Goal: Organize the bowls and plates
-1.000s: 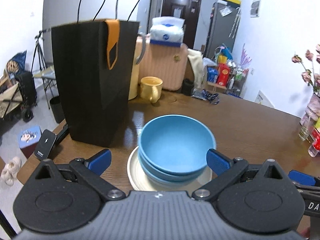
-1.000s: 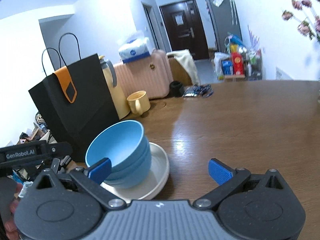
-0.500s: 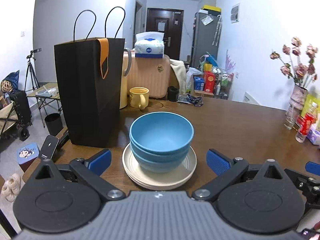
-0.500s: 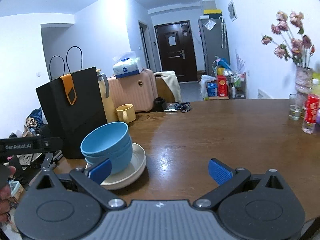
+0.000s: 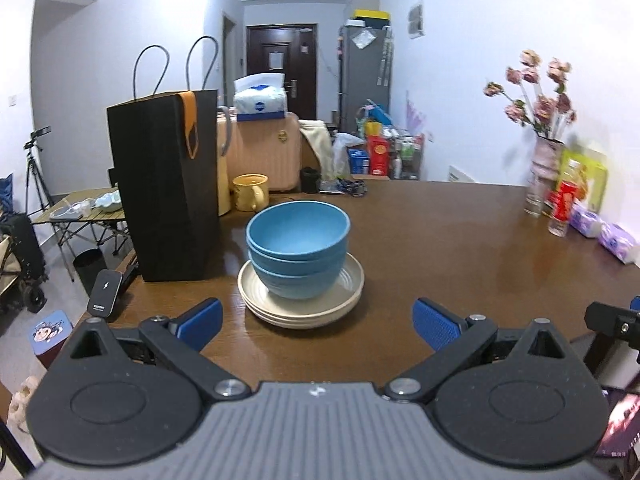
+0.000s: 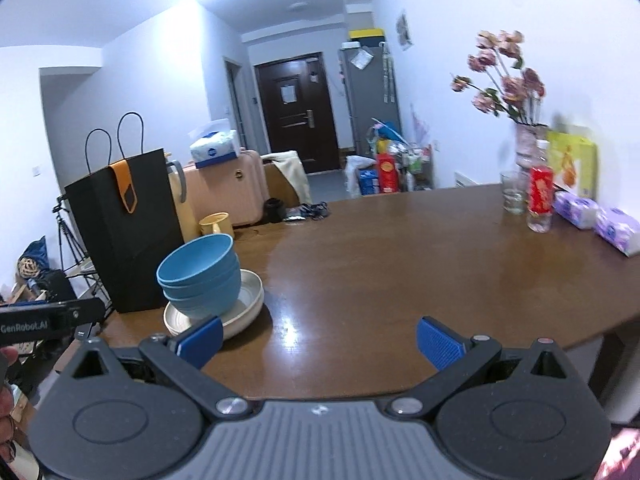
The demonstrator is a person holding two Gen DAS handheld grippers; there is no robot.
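Your left claw (image 5: 316, 322) hangs wide open w/ nothing in it, just short of the plates (image 5: 301, 292). The bowls (image 5: 298, 250), two blue ones nested, sit on those stacked cream plates near the bench's (image 5: 440, 248) left edge, just beside the black bag (image 5: 166, 184). Your right claw (image 6: 318, 344) is also spread wide & empty, over the bench's near edge, to the right of the stack.

walls white (image 6: 460, 60) | door dark (image 6: 298, 116) | table brown wood (image 6: 400, 264)
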